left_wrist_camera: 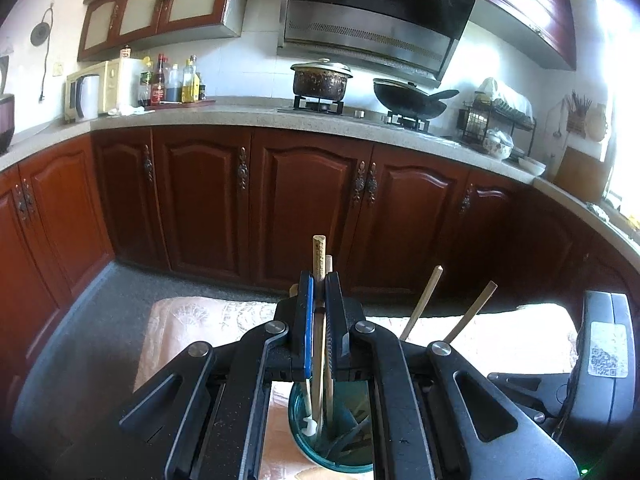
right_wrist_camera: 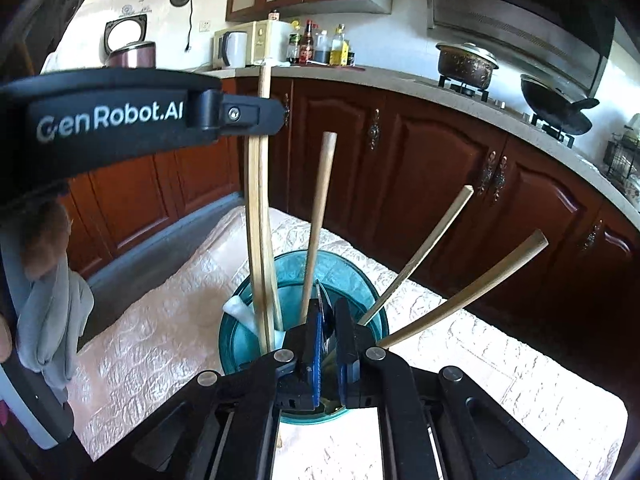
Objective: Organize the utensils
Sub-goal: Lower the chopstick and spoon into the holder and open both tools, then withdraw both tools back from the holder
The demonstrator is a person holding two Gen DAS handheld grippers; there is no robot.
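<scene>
A teal glass cup (right_wrist_camera: 352, 280) stands on a white cloth and holds several wooden utensils. My left gripper (left_wrist_camera: 319, 280) is shut on a pair of wooden chopsticks (left_wrist_camera: 319, 256) held upright with their tips in the cup (left_wrist_camera: 344, 440). In the right wrist view the left gripper (right_wrist_camera: 264, 114) grips those chopsticks (right_wrist_camera: 260, 240) above the cup. My right gripper (right_wrist_camera: 328, 312) is shut on the cup's near rim. A wooden stick (right_wrist_camera: 318, 216) and two slanting wooden handles (right_wrist_camera: 420, 256) lean in the cup. A white spoon (right_wrist_camera: 240, 312) lies inside.
The white embroidered cloth (right_wrist_camera: 160, 320) covers a small table. Dark red kitchen cabinets (left_wrist_camera: 308, 200) stand behind. The counter carries a microwave (left_wrist_camera: 104, 88), bottles, a pot (left_wrist_camera: 320, 80) and a wok (left_wrist_camera: 412, 98). A grey-gloved hand (right_wrist_camera: 48, 292) shows at left.
</scene>
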